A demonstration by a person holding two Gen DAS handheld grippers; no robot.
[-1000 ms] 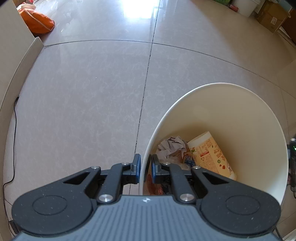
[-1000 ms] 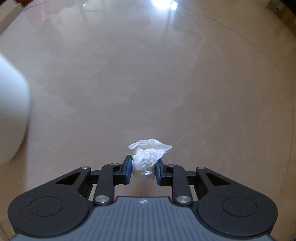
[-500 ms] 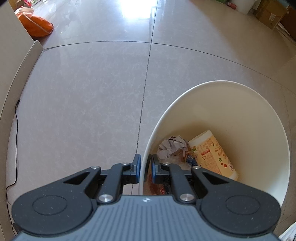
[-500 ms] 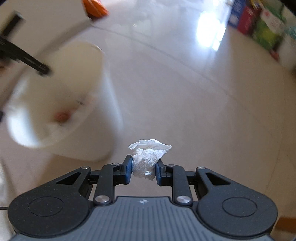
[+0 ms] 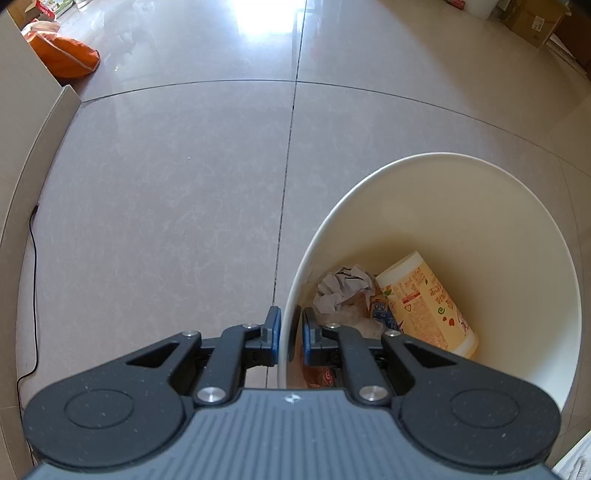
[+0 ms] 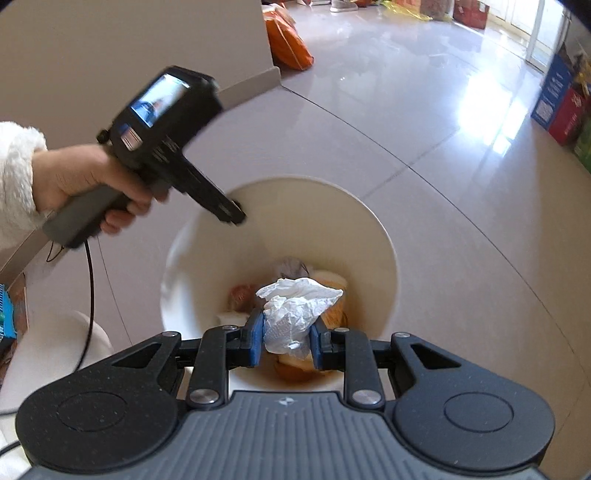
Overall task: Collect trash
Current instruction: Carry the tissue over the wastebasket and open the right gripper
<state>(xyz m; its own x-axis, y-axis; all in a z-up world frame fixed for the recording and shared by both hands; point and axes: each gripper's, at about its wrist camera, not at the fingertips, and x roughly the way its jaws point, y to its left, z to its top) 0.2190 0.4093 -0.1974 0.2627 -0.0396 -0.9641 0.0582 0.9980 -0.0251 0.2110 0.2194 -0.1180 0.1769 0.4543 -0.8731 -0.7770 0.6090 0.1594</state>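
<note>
A white bin (image 5: 480, 229) stands on the tiled floor, holding crumpled paper (image 5: 343, 286), a printed paper tub (image 5: 428, 306) and wrappers. My left gripper (image 5: 289, 334) is shut on the bin's near rim, one pad inside the wall and one outside. In the right wrist view a hand (image 6: 74, 181) holds that left gripper (image 6: 232, 216) at the rim of the bin (image 6: 295, 221). My right gripper (image 6: 286, 341) is shut on a crumpled white tissue (image 6: 295, 306) and hangs over the bin's mouth, pointing steeply down.
An orange bag (image 5: 62, 59) lies by the wall at far left. A black cable (image 5: 33, 295) runs along the baseboard. A cardboard box (image 5: 532, 18) and coloured cartons (image 6: 561, 107) line the far side. Bare floor tiles (image 5: 166, 203) lie left of the bin.
My right gripper has risen from the floor and swung over the bin, still gripping the tissue. The left gripper has stayed on the rim.
</note>
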